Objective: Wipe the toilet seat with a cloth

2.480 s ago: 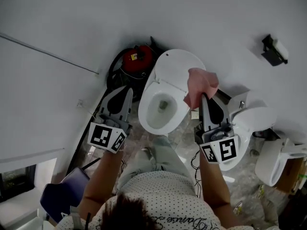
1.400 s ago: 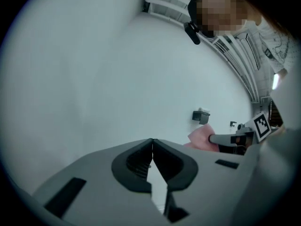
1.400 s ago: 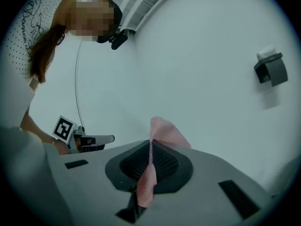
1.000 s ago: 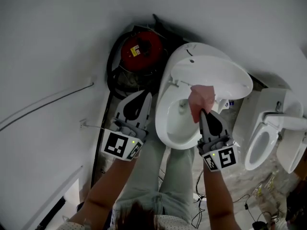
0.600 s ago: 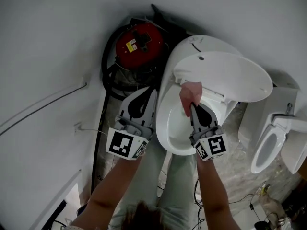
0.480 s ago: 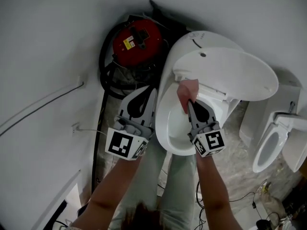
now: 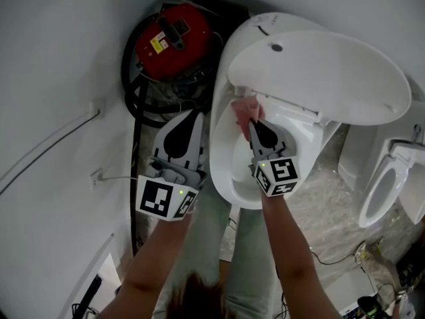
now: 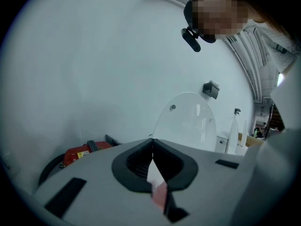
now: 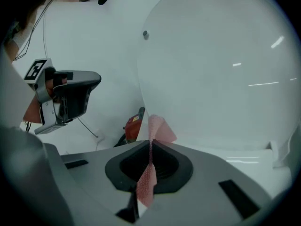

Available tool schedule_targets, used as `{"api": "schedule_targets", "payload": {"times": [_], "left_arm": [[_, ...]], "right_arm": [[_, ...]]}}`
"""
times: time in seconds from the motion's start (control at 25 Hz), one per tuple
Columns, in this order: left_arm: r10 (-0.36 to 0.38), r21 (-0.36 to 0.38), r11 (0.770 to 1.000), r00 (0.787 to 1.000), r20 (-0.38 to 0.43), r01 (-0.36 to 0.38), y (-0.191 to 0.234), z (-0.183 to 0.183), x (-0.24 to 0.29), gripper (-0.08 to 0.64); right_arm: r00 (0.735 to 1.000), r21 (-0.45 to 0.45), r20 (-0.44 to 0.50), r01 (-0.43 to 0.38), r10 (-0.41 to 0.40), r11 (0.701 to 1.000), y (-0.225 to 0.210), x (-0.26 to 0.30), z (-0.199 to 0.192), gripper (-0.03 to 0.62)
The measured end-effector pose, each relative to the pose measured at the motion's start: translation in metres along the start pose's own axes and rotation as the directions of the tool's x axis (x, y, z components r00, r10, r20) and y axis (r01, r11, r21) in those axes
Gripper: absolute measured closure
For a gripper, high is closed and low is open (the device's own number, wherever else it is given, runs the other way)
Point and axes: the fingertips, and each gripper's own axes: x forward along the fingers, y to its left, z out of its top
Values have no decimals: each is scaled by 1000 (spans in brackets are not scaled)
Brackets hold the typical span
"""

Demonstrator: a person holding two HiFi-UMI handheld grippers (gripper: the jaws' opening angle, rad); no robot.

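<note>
A white toilet stands with its lid [image 7: 325,72] raised and its seat rim [image 7: 221,155] exposed. My right gripper [image 7: 251,122] is shut on a pink cloth [image 7: 242,109], which sits at the back left of the rim just under the lid hinge. In the right gripper view the cloth [image 9: 158,128] sticks out past the shut jaws of my right gripper [image 9: 151,147], in front of the lid [image 9: 225,69]. My left gripper [image 7: 196,115] hangs shut and empty beside the bowl's left side. It shows again in the left gripper view as the left gripper [image 8: 152,144], facing the lid [image 8: 188,121].
A red machine with black hose [image 7: 166,35] sits on the floor left of the toilet, against the wall. A second toilet [image 7: 388,178] stands to the right. Cables lie on the floor [image 7: 332,261] near my legs.
My right gripper has carried the cloth left and down, from near the bowl's right side to the back left of the rim. The left gripper has kept its place beside the bowl.
</note>
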Motion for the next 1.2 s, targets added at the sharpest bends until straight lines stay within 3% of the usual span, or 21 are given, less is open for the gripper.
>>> {"api": "schedule_targets", "payload": {"times": [0.12,0.36,0.6,0.88,1.2], "left_arm": [[-10,4,1000,1000,-16,10,-3,-10,5,558],[-17,7,1000,999,-51,17,-6,-26,10,558],[-22,15,1000,997,-70,23,-6,-29,10,558],[-72,-5,997,994,-81,72,-12,-33,10,558],[-66,-18,998,994,-85,65,-12,-36,5,558]], "right_arm": [[999,-12,-23,31,-32,999,-7,7,-11,569],[995,-122,-82,55,-65,991,-14,26,-22,551],[988,-241,-115,69,-99,968,-12,43,-22,471],[971,-381,-208,29,-117,924,-5,65,-45,518],[974,-405,-201,11,-102,914,-5,68,-43,549]]}}
